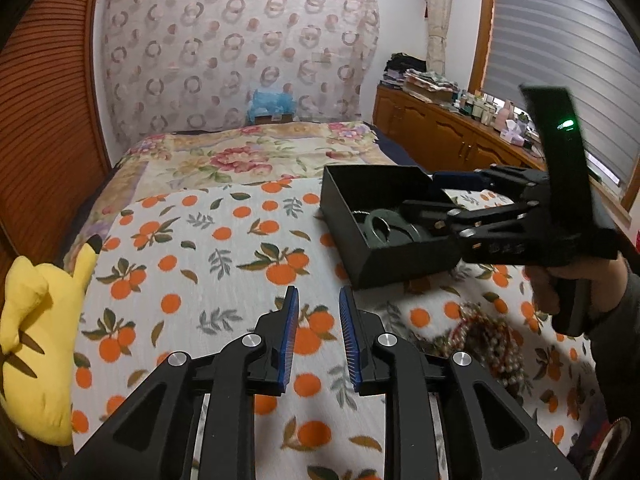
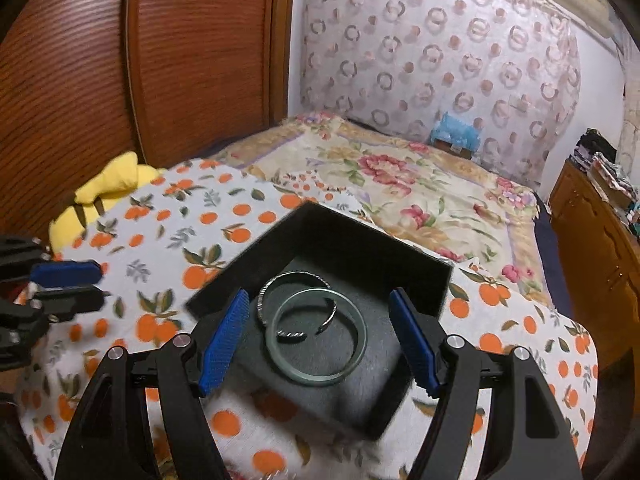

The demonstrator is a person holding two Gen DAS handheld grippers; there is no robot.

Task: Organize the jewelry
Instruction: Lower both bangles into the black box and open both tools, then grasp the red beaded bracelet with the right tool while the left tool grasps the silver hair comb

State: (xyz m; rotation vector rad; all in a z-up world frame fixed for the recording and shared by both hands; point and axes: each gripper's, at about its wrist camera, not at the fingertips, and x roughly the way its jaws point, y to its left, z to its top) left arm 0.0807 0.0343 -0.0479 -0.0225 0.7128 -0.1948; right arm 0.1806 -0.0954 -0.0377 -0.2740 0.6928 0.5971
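Note:
A black open box (image 2: 352, 240) (image 1: 360, 184) sits on the orange-print cloth. Inside lie a pale green bangle (image 2: 319, 336) (image 1: 386, 230) and a twisted silver open bangle (image 2: 298, 300). My right gripper (image 2: 320, 304) (image 1: 412, 210) hovers over the box, jaws wide open and empty, straddling the bangles. My left gripper (image 1: 319, 296) (image 2: 100, 282) is low over the cloth to the left of the box, jaws slightly apart and empty. A heap of beaded necklaces (image 1: 488, 336) lies on the cloth near the right hand.
A yellow plush toy (image 1: 36, 336) (image 2: 108, 184) lies at the cloth's left edge. A floral bedspread (image 1: 256, 156) stretches behind. A wooden wardrobe (image 2: 140, 60) stands to the left, and a cluttered wooden dresser (image 1: 448, 132) to the right.

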